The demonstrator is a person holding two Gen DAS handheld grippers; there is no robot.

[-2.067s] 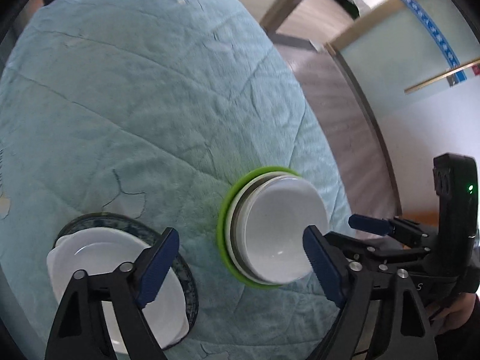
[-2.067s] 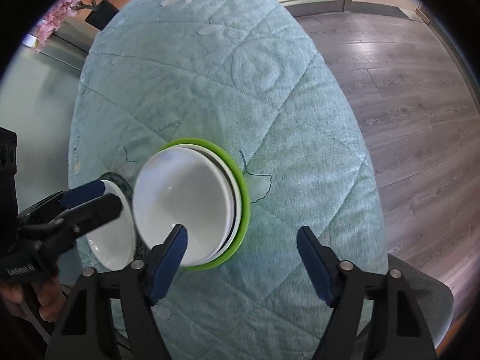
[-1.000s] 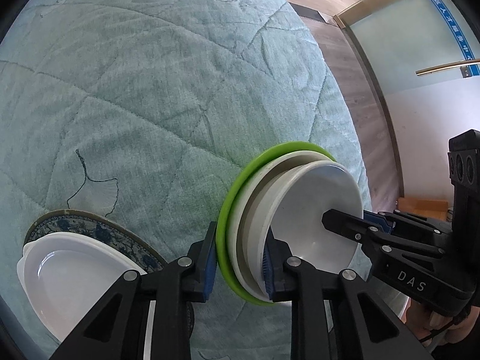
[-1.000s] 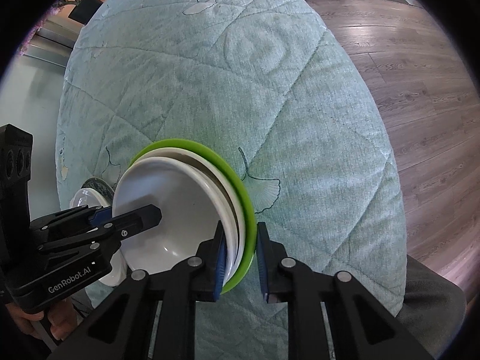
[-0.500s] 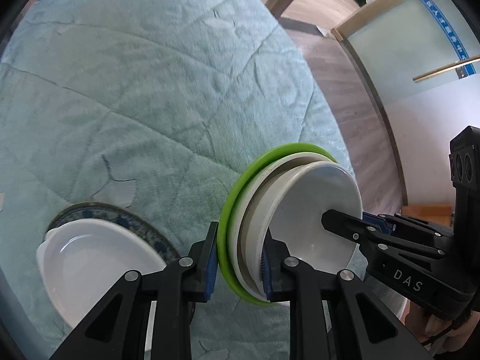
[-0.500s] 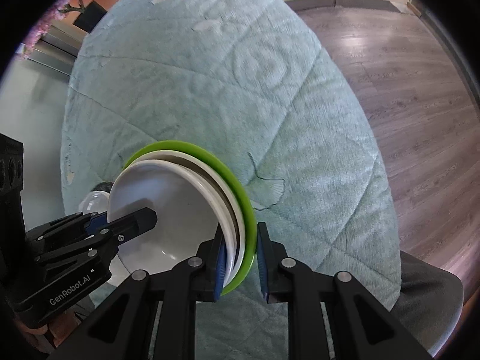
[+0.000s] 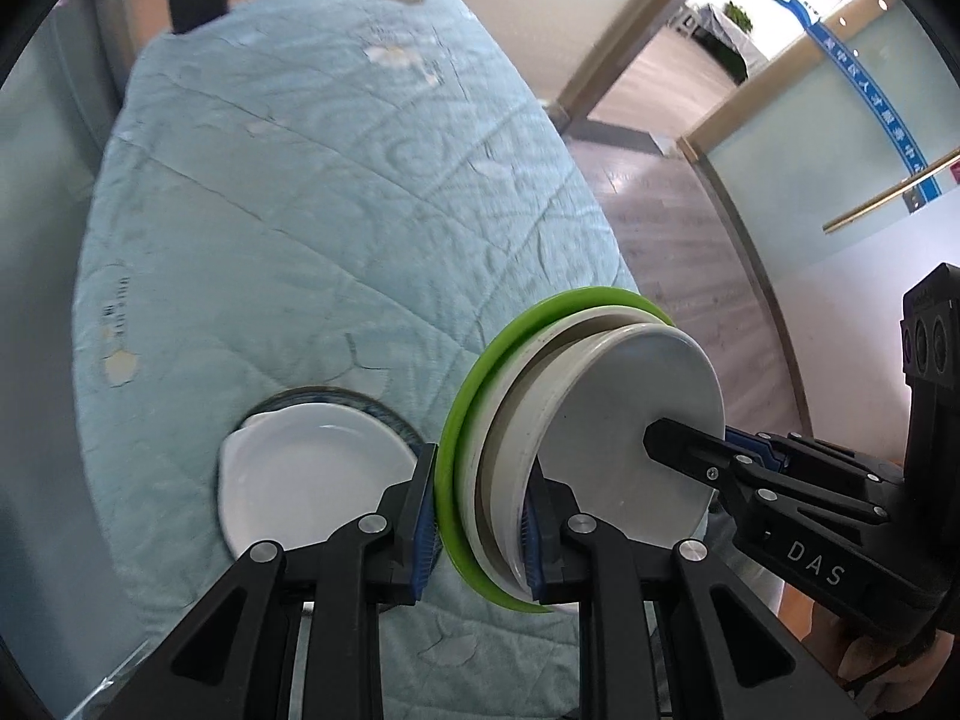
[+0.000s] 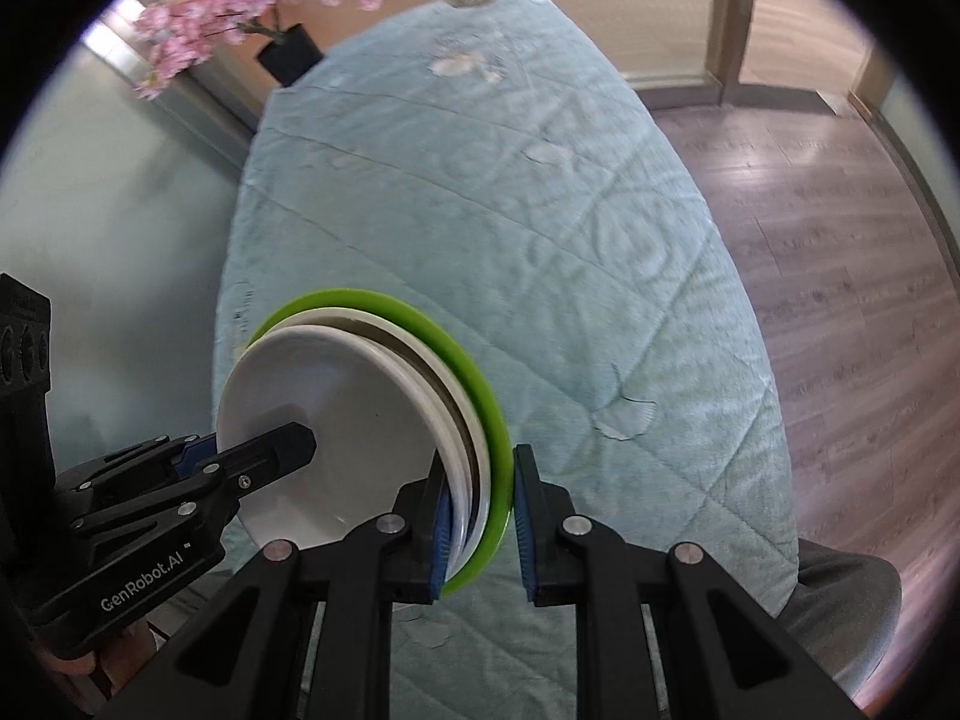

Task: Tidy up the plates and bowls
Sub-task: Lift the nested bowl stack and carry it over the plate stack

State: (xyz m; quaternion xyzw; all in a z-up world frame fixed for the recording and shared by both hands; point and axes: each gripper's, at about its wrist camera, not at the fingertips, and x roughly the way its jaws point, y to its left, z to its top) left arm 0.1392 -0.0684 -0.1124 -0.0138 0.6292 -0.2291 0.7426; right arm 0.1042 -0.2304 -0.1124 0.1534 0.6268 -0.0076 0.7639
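Bench: teal quilted cover.
White dish: on a blue-patterned plate, 9 o'clock of the stack.
Stack: green plate, white bowls, held above the bench, tilted on edge.
Left gripper: clamped on stack's rim.
Right gripper: clamped on opposite rim.

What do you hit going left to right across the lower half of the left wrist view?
white dish on the table → left gripper clamped on the green-rimmed plate stack → right gripper on the stack's far rim
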